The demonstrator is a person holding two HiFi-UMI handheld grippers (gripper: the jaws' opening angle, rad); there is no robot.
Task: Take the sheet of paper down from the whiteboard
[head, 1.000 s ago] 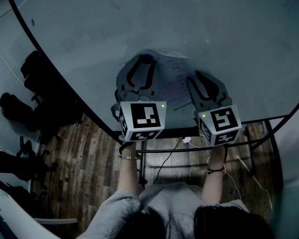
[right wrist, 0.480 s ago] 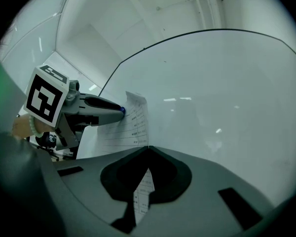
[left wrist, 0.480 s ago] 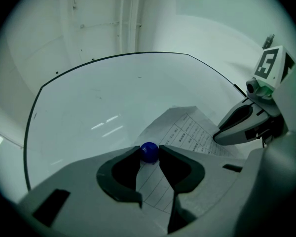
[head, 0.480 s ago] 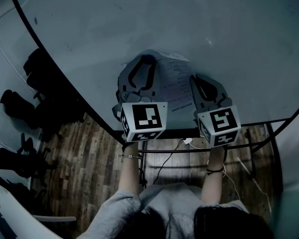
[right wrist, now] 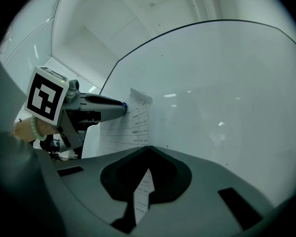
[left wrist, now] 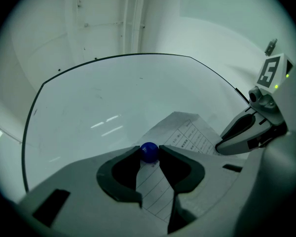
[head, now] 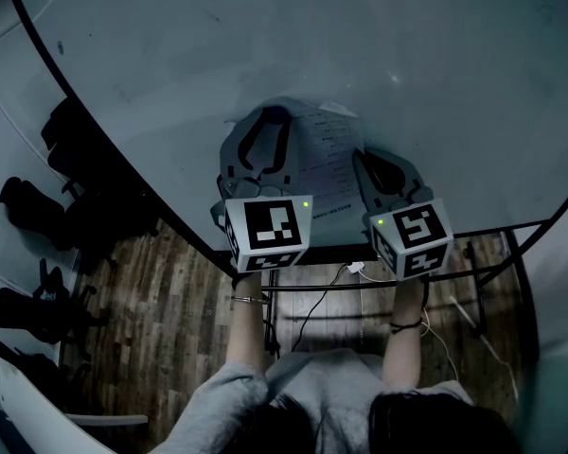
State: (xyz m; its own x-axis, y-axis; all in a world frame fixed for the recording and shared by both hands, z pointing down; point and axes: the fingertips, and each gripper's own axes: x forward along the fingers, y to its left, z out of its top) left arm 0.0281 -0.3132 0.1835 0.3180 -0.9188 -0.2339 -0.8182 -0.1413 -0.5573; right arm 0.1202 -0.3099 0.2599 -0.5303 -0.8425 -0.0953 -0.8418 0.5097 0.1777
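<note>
The whiteboard [head: 407,55] fills our view, and the sheet of paper [head: 324,154] lies flat against its lower middle. Lower on the board our right gripper [right wrist: 148,147] pinches the sheet's right edge. Higher up, our left gripper [left wrist: 149,148] clamps the blue magnet [left wrist: 149,152]. We judge the sheet light, limp and easily torn, so an edge hold suits it.

Dim, bluish light through fisheye lenses
We see the head view dark; both gripper views bow toward black corners, pale streaks of glare glinting on the whiteboard [left wrist: 79,102].
</note>
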